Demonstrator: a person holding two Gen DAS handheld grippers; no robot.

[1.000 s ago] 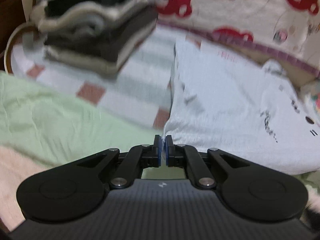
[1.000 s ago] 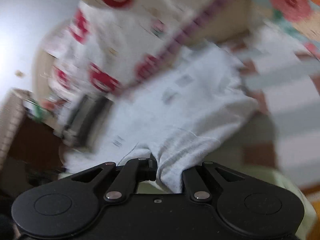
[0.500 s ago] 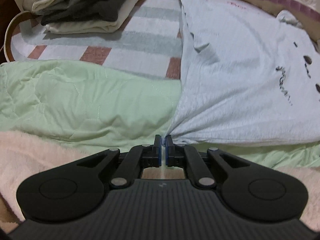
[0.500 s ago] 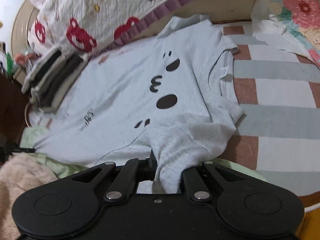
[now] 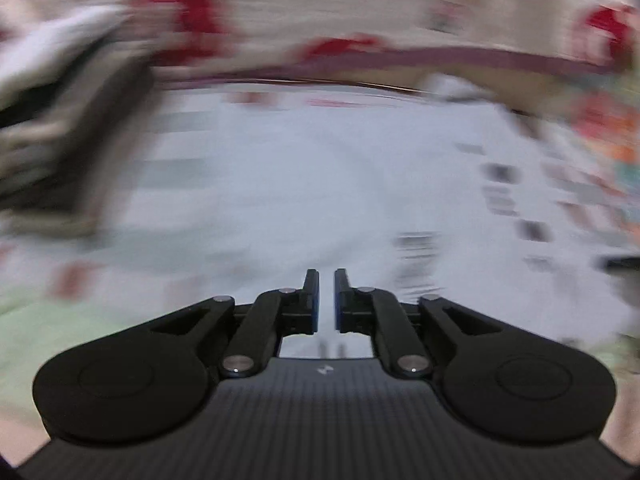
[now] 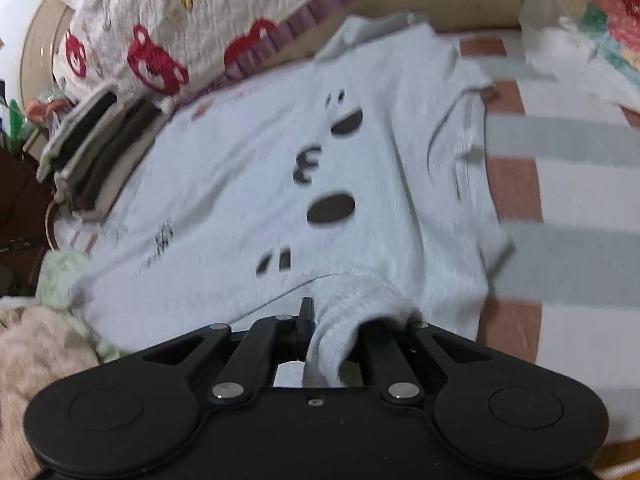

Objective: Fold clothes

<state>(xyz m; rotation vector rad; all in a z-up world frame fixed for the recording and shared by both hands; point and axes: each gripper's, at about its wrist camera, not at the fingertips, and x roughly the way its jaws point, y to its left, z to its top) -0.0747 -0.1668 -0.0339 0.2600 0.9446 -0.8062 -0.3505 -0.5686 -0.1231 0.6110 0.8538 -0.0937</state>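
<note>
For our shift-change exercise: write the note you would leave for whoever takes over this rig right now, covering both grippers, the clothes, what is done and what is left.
Left gripper: jaws slightly apart, nothing between them; its view is badly blurred.
Right gripper: shut on a bunched edge of the T-shirt.
The T-shirt lies spread, print side up, on the striped sheet. A stack of folded clothes sits beyond its far left end.
Done: shirt laid out. No fold shows yet.
Left: regrip with the left gripper, fold the shirt, probably add it to the stack.
</note>
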